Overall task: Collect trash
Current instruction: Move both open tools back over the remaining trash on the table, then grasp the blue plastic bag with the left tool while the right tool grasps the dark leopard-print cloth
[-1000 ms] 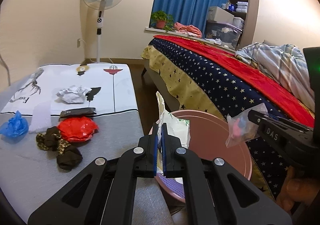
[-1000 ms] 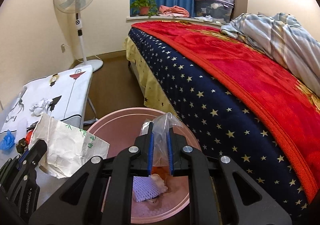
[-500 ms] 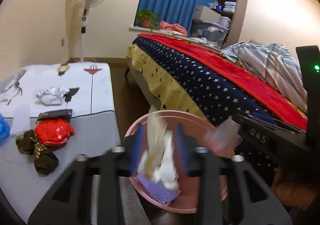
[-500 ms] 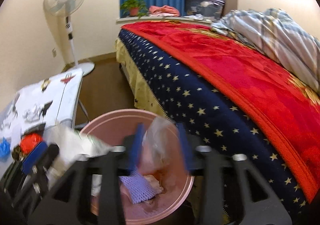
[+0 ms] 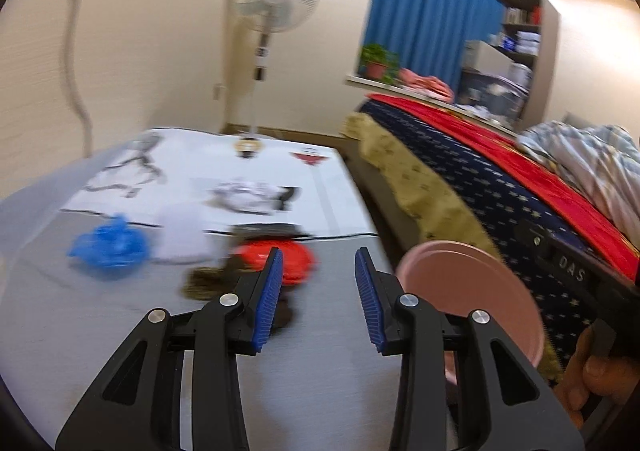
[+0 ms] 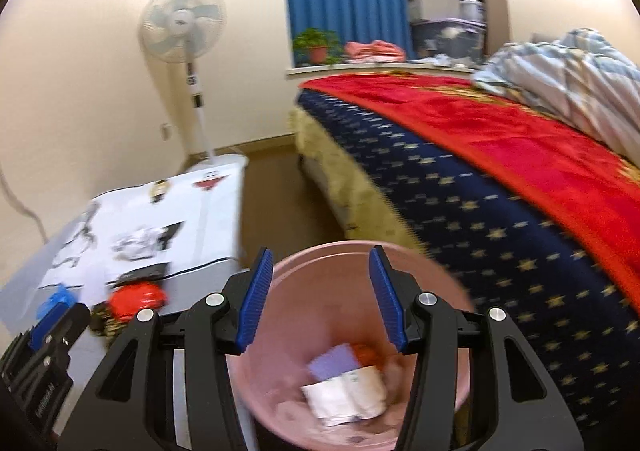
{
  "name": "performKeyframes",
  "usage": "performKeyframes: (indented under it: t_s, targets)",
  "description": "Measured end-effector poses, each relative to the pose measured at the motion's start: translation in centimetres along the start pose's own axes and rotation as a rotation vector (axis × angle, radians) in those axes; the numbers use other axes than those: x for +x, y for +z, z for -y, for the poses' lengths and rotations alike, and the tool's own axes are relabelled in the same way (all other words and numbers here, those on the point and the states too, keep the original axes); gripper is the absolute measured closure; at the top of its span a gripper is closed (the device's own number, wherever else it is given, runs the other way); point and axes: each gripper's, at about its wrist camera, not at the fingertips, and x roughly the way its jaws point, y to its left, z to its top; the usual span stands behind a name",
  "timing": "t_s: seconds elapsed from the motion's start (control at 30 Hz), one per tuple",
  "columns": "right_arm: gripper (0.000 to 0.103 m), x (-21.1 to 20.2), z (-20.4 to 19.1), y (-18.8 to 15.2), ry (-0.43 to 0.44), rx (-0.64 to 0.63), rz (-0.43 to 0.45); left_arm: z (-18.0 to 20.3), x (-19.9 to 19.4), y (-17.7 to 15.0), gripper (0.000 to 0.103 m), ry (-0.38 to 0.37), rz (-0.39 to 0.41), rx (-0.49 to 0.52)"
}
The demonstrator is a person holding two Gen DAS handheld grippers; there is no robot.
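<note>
On the table at left: blue wad, white wad, red wad, all loose. Left gripper over the table, jaws apart, empty. Right gripper over the pink bin, jaws apart, empty; trash lies inside.

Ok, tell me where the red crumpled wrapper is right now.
The red crumpled wrapper lies on the grey table, left of the pink bin, with a dark brownish wad beside it and a blue crumpled bag further left.

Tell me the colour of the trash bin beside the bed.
Pink; the trash bin shows best in the right wrist view.
</note>
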Motion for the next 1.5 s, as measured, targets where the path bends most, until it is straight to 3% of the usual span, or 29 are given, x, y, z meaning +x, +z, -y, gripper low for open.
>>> performKeyframes:
  t_s: [0.33,0.47,0.6,0.83,1.13,1.2,1.37,1.43,1.47,1.5]
  targets:
    - [0.052,1.8,-7.6,-2.4,0.251,-0.06,-0.096,-7.4,-1.3,0.0,0.066,0.235,0.03,-0.116]
    - [0.042,3.1,-10.2,-3.4,0.327,-0.097,-0.161,-9.5,-0.7,-0.1,0.066,0.288,0.018,-0.161]
    - [0.039,4.2,-12.1,-4.3,0.365,-0.127,-0.203,-11.5,0.1,-0.3,0.066,0.334,0.006,-0.207]
    - [0.039,6.1,-14.3,-5.2,0.406,-0.167,-0.26,-14.8,1.6,-0.4,0.065,0.365,-0.035,-0.289]
    - [0.039,8.6,-15.9,-6.6,0.396,-0.205,-0.357,-17.2,3.3,-0.4,0.059,0.361,-0.09,-0.368]
    - [0.041,8.8,-16.2,-7.0,0.4,-0.217,-0.374,-17.6,3.8,-0.5,0.059,0.352,-0.108,-0.389]
    - [0.069,8.6,-16.4,-7.2,0.417,-0.23,-0.377,-18.0,4.5,-0.6,0.059,0.322,-0.125,-0.412]
    - [0.077,8.4,-16.4,-7.2,0.425,-0.235,-0.371,-17.9,4.9,-0.6,0.069,0.3,-0.137,-0.408]
    - [0.079,8.2,-16.4,-7.2,0.426,-0.242,-0.367,-17.7,5.2,-0.6,0.084,0.279,-0.149,-0.403]
    - [0.08,8.0,-16.5,-7.1,0.432,-0.248,-0.365,-17.5,5.3,-0.6,0.09,0.27,-0.155,-0.395]
